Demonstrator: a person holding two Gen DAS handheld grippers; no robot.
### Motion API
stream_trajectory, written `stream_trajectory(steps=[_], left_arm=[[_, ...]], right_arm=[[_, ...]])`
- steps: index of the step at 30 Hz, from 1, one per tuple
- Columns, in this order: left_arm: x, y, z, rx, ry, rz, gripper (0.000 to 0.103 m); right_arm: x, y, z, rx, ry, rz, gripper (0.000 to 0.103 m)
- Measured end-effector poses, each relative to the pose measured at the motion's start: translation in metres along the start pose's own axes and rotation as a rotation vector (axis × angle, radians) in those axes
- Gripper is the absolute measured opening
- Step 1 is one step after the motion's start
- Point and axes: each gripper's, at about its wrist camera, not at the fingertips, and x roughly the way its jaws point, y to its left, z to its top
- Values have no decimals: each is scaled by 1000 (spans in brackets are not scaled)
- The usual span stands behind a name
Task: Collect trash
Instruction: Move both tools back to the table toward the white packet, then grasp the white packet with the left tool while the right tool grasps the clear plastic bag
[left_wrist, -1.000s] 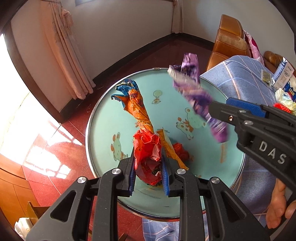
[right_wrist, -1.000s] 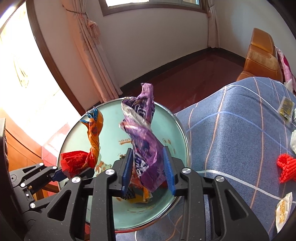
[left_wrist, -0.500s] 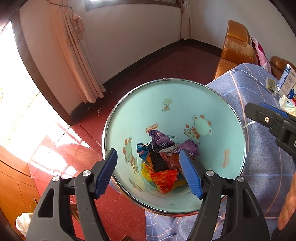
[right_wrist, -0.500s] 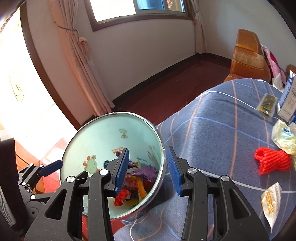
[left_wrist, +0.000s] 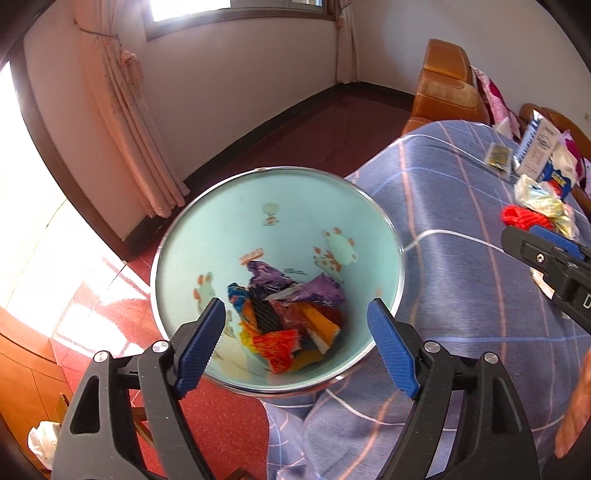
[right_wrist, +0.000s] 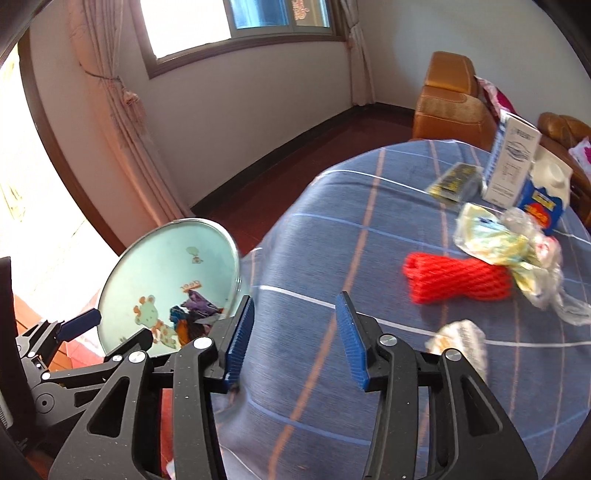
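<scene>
Both wrappers you were holding a second ago are now down in the bin (left_wrist: 275, 206), and both grippers have swung off it, the right one out over the table (right_wrist: 369, 236). So that's one round done: the bin sits just beside the table edge with a heap of wrappers (left_wrist: 288, 314) at the bottom, purple, orange and red all mixed. Your left gripper (left_wrist: 295, 343) hangs above the bin with its jaws spread wide and nothing between them; your right gripper (right_wrist: 295, 338) is also spread wide and empty, hovering over bare cloth at the near edge. What's left, as far as I can judge, is everything on the far side of the table: the carton (right_wrist: 511, 166) and the blue box (right_wrist: 543, 199) touching it (might not even be trash, can't say), the red net (right_wrist: 458, 278), the crinkly clear-and-yellow bag (right_wrist: 513, 247) pressed against it, the dark packet (right_wrist: 454, 182), and the small white wrapper (right_wrist: 461, 341) nearest your right gripper. I'd guess that last one is your easiest next grab. Heads up: the right view is motion-blurred, so labels are unreadable, and the table's right edge is cut off, so more could be out there.
</scene>
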Motion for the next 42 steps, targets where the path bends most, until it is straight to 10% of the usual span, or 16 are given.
stream_trajectory(steps=[27,42], left_arm=[[-13,-199,7,202,12,-236,76],[11,-254,4,238,67,-278,38]], right_arm=[[-81,-195,-64,234,-56,-263,43],[-99,-247,-50,284,-102,-263,43]])
